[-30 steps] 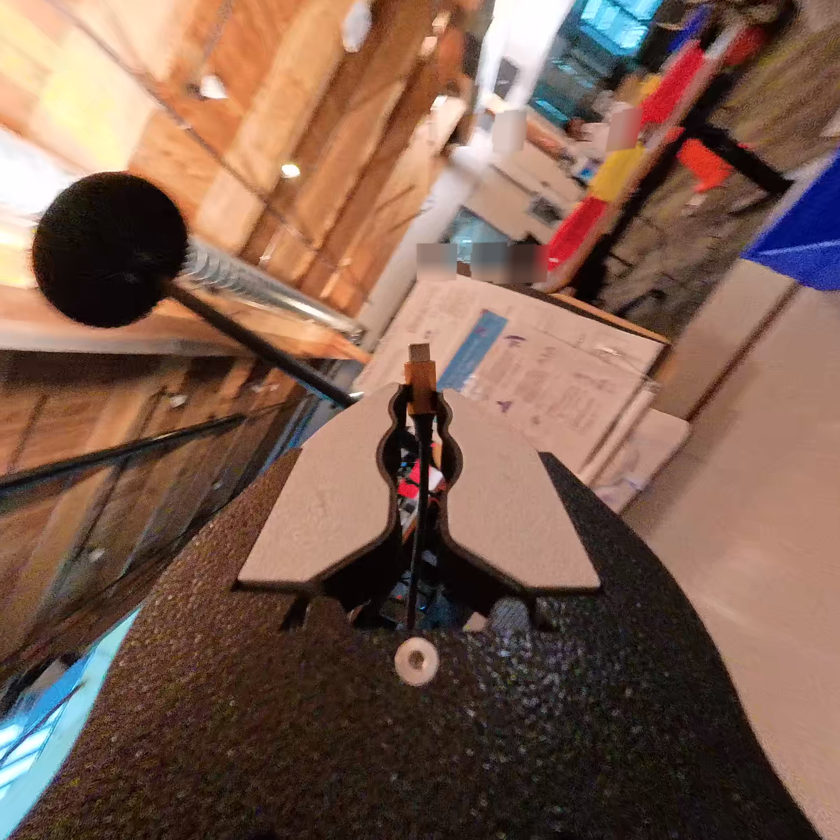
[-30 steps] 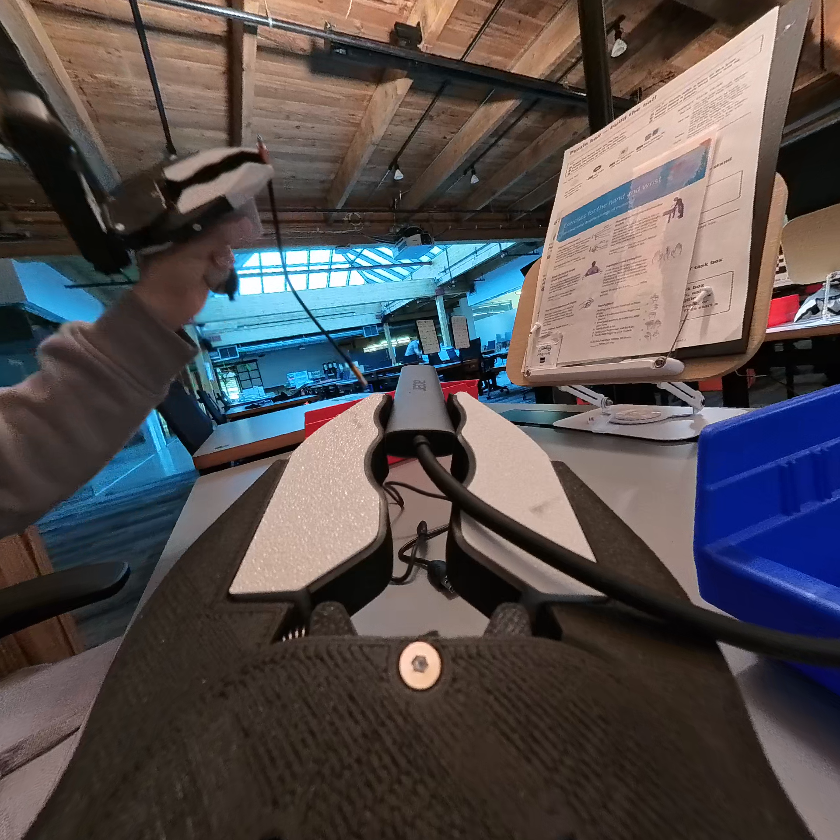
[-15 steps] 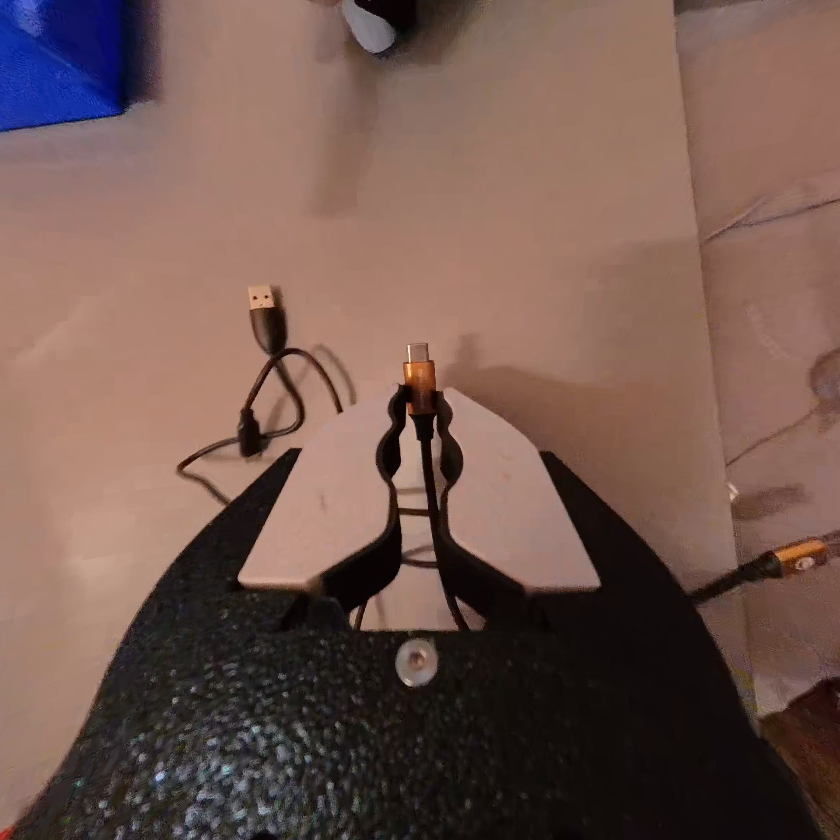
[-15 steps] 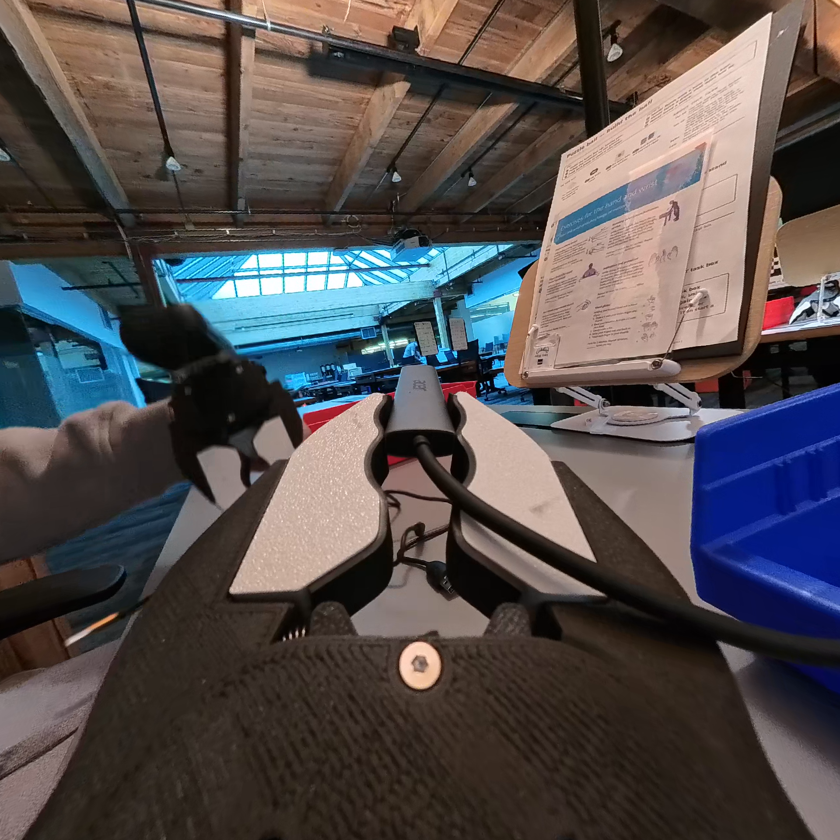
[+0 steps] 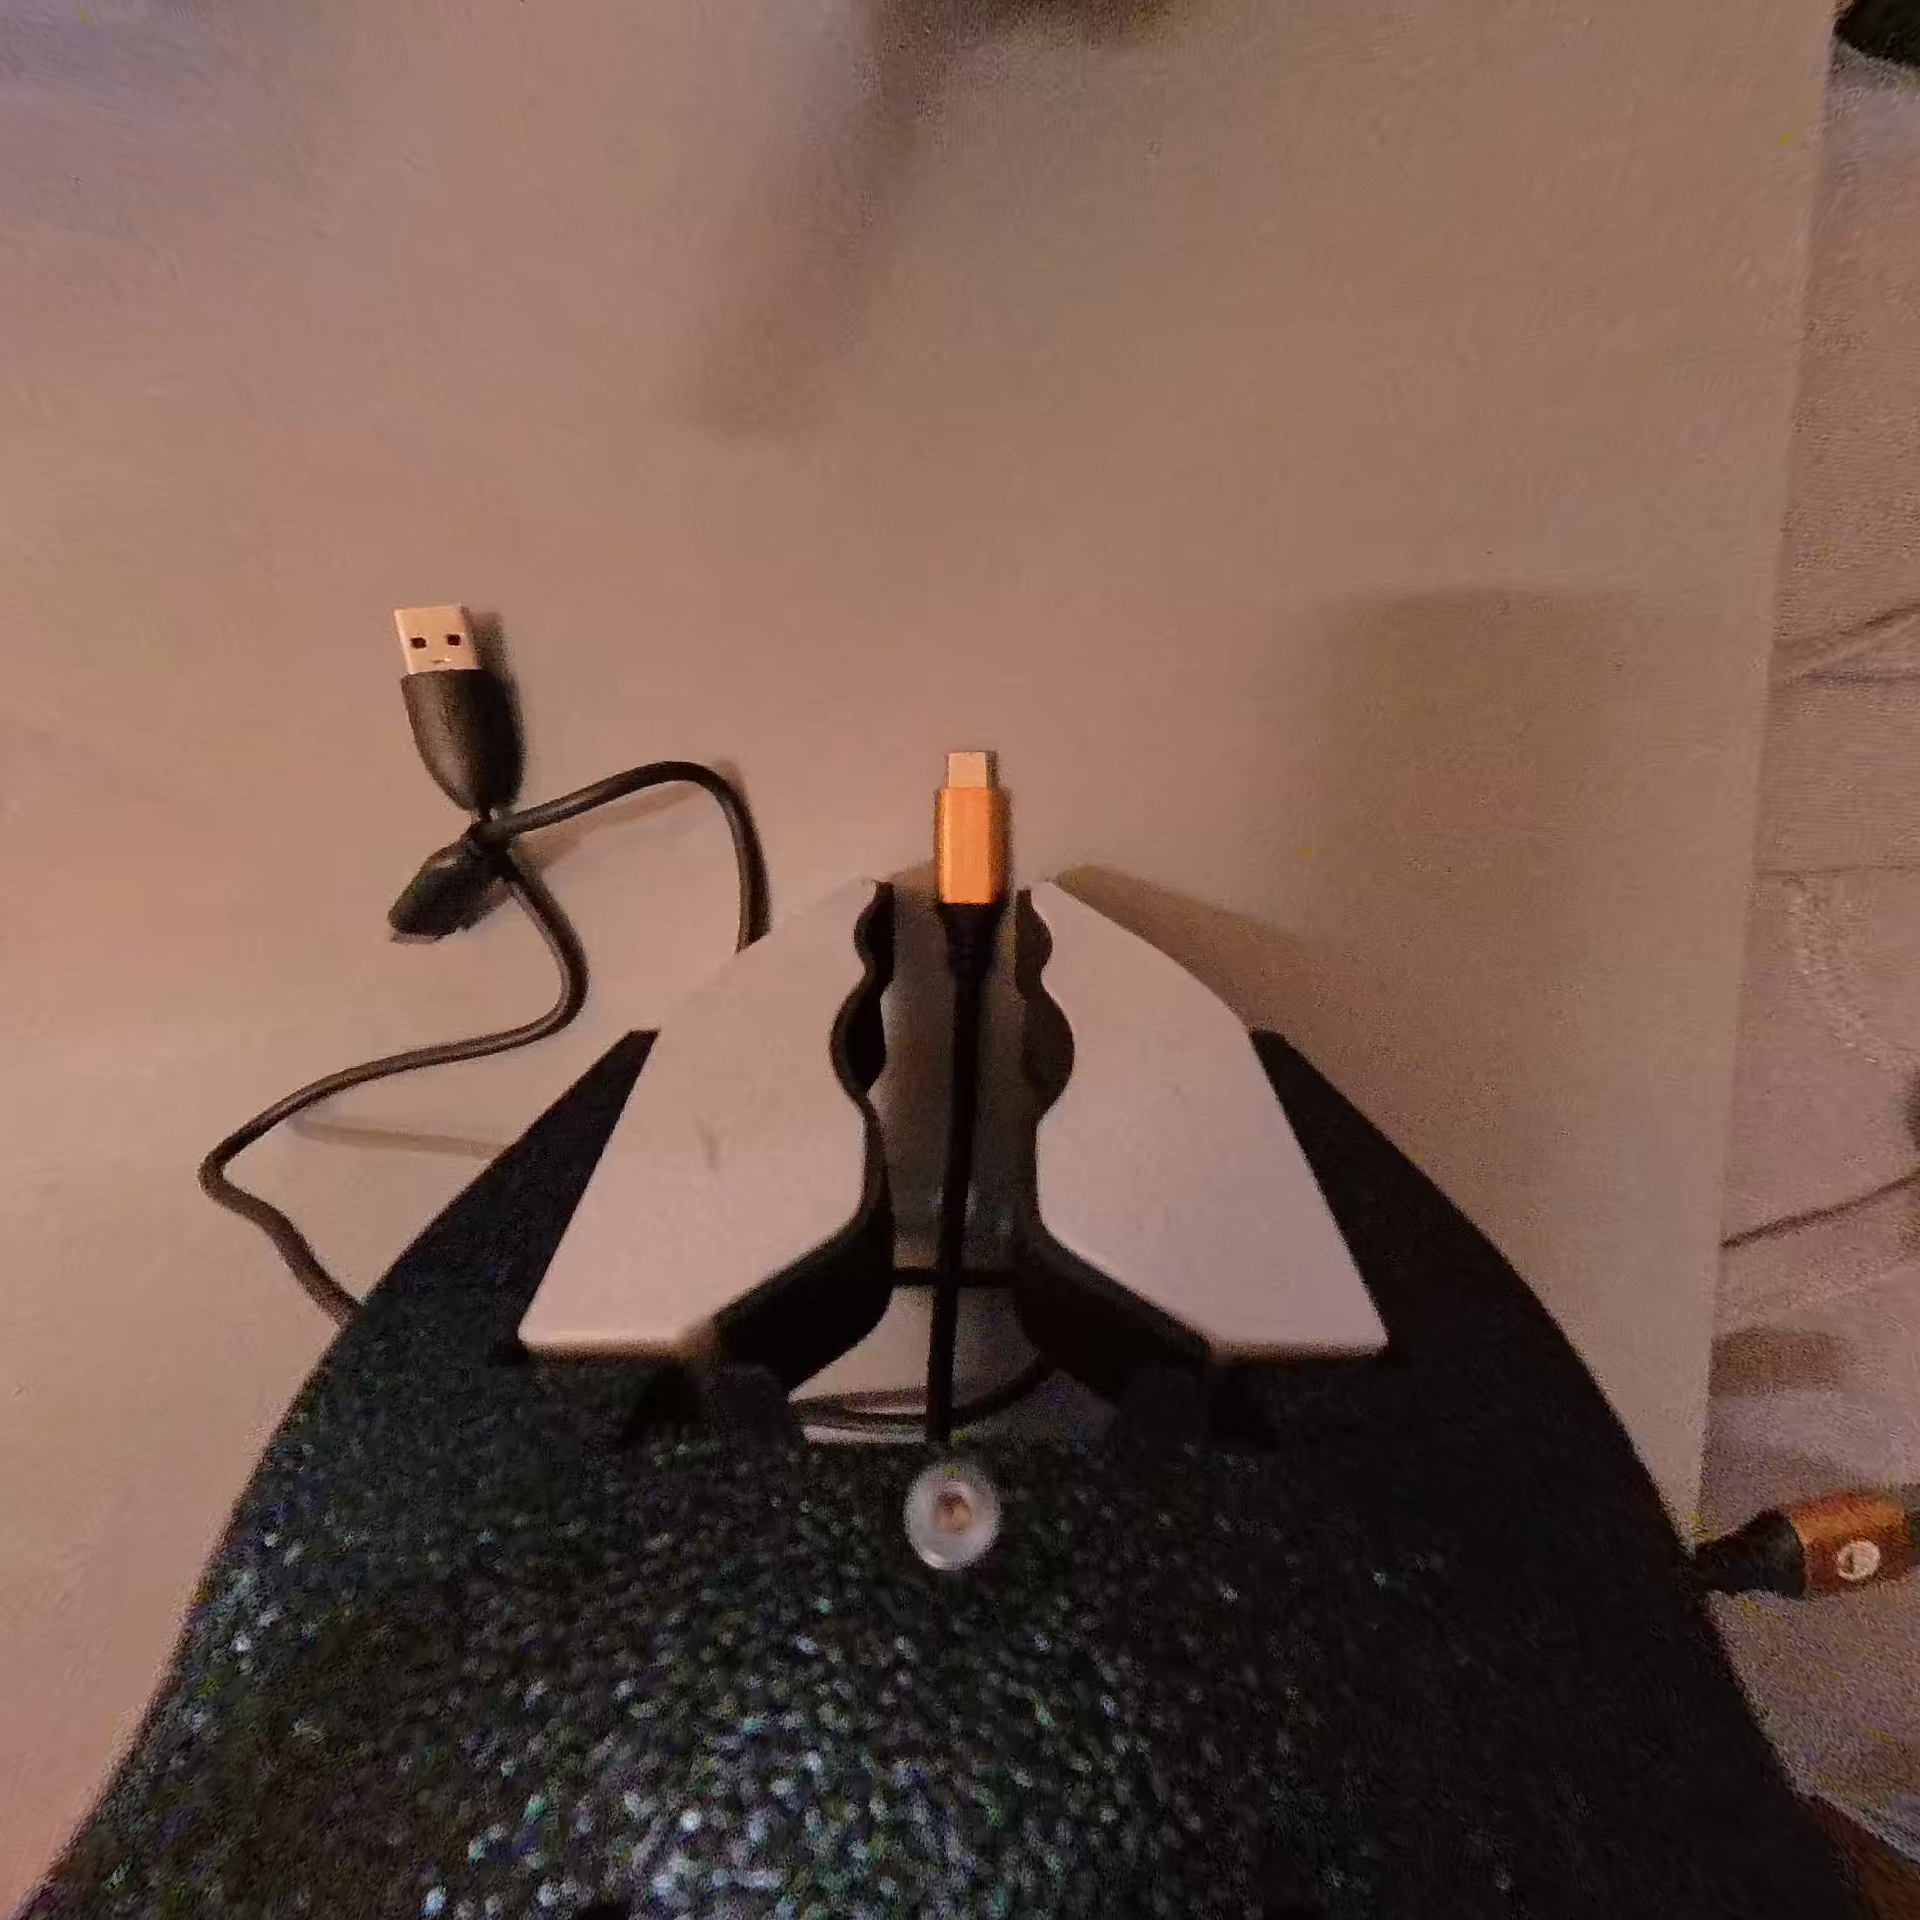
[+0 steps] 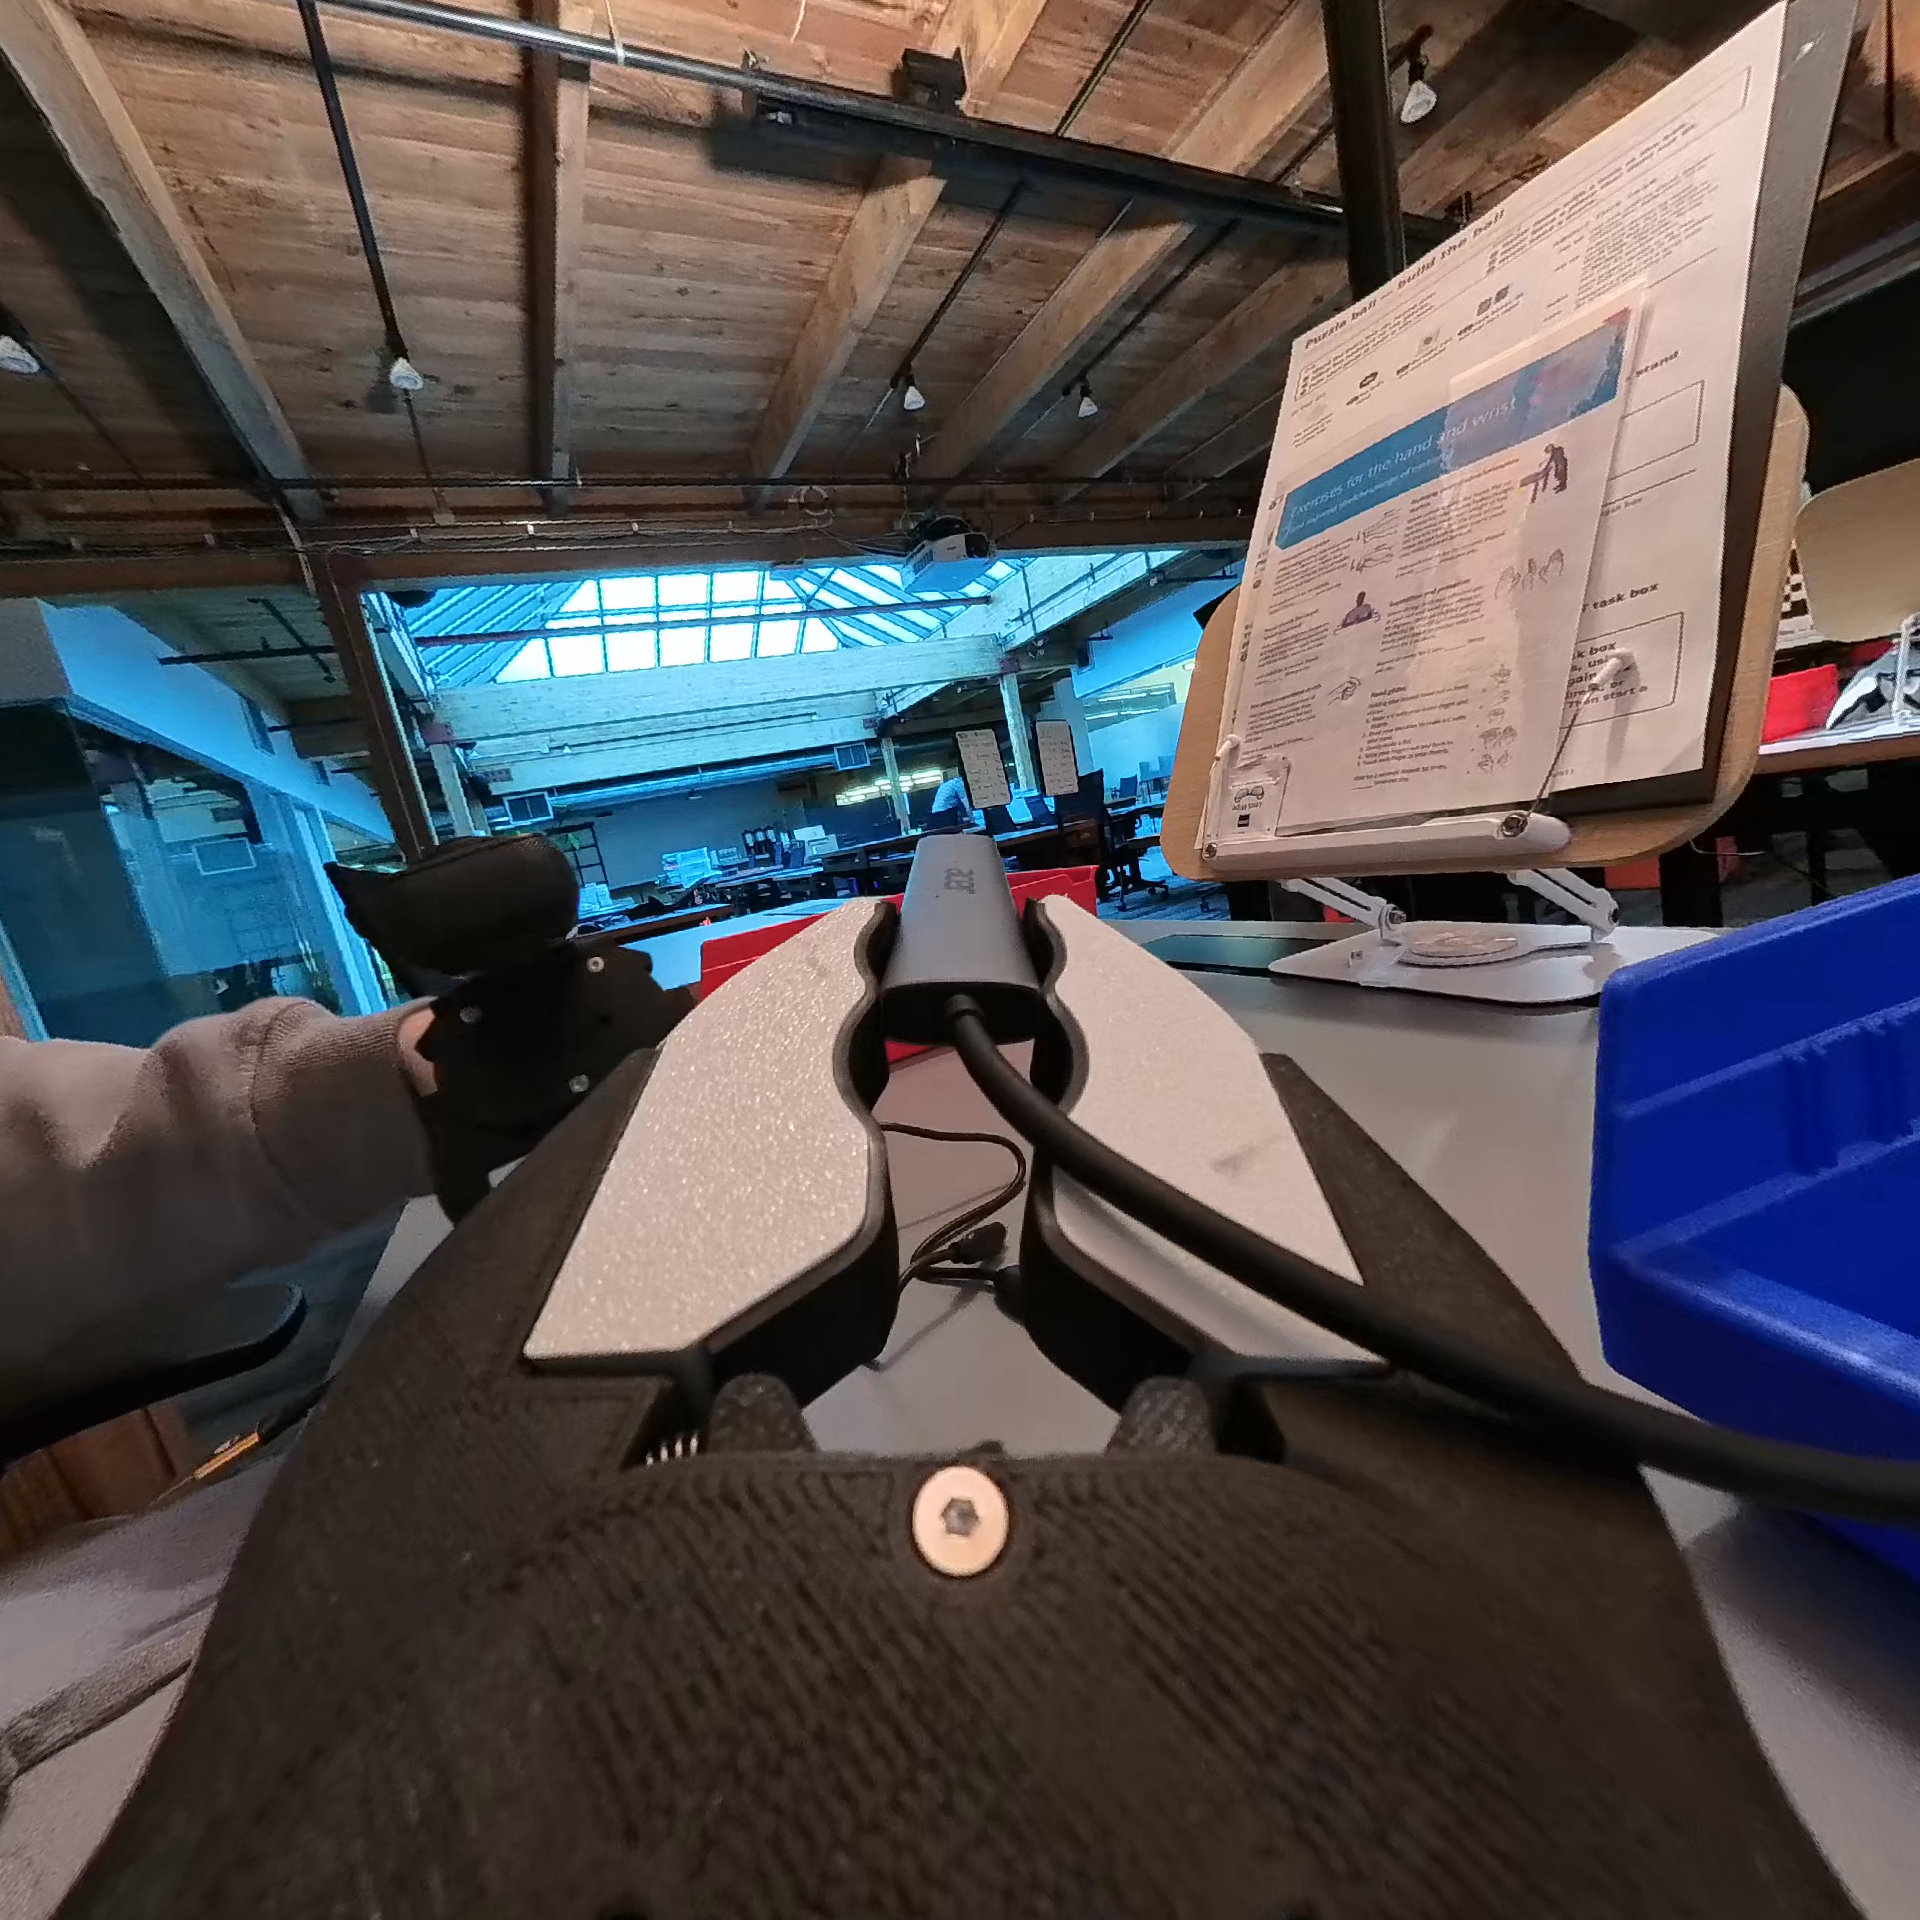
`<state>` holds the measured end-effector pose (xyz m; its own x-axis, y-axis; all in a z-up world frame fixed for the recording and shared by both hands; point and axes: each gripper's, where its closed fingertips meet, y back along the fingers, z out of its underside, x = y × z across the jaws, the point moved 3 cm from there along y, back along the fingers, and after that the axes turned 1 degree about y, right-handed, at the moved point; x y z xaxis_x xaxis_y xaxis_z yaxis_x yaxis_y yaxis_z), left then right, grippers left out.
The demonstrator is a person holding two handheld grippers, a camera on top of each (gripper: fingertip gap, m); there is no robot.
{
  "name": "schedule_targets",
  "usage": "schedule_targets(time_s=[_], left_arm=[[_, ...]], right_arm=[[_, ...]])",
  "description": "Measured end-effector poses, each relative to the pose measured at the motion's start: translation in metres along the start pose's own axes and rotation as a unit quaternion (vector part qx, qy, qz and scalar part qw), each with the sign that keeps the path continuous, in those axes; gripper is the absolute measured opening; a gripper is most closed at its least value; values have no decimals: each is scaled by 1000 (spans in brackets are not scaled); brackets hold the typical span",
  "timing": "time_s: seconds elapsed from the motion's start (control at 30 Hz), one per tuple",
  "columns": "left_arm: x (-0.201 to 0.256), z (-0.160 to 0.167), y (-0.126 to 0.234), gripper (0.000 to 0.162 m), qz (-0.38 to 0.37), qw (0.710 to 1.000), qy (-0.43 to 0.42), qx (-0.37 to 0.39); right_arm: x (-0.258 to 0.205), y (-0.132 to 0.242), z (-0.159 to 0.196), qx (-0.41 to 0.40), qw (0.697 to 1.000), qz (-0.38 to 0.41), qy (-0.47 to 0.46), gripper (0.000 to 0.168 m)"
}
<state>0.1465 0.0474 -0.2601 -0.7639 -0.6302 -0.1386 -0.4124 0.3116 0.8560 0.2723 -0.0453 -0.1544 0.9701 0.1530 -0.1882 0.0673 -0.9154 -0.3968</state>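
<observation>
My left gripper [image 5: 956, 888] points down at the pale table [image 5: 1247, 416]. Its jaws stand a little apart on either side of an orange USB-C plug [image 5: 971, 847], not pressing it; the plug's black braided cable runs back between the fingers. A black USB-A cable [image 5: 436, 644] lies on the table just left of the gripper. My right gripper [image 6: 961, 906] is shut on a dark grey hub [image 6: 951, 935], held level above the table, with its thick black cable [image 6: 1351, 1320] trailing off right. The left gripper [image 6: 499, 977] also shows in the right wrist view, held by a grey-sleeved hand.
A blue bin [image 6: 1766, 1143] stands close on the right. A document stand with printed sheets [image 6: 1475, 582] is behind it, and a red bin [image 6: 758, 951] is farther back. A thin black cable [image 6: 966, 1236] lies under the right gripper. Another orange-brown plug [image 5: 1839, 1553] lies past the table's right edge. Tip to tip, the grippers are about 20 centimetres apart.
My left gripper swung from pointing up down to the table, moved closer to it, and its jaws parted from the orange plug. The right gripper has stayed still with the hub.
</observation>
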Motion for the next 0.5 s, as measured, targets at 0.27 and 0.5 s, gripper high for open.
schedule_targets(time_s=[0.27, 0.5], left_arm=[[3, -2, -3, 12, 14, 1000, 17, 7], [2, -3, -4, 12, -41, 997, 59, 5]], right_arm=[[-1, 0, 0, -1, 1000, -2, 1, 24], [-1, -3, 3, -17, 1000, 10, 13, 24]])
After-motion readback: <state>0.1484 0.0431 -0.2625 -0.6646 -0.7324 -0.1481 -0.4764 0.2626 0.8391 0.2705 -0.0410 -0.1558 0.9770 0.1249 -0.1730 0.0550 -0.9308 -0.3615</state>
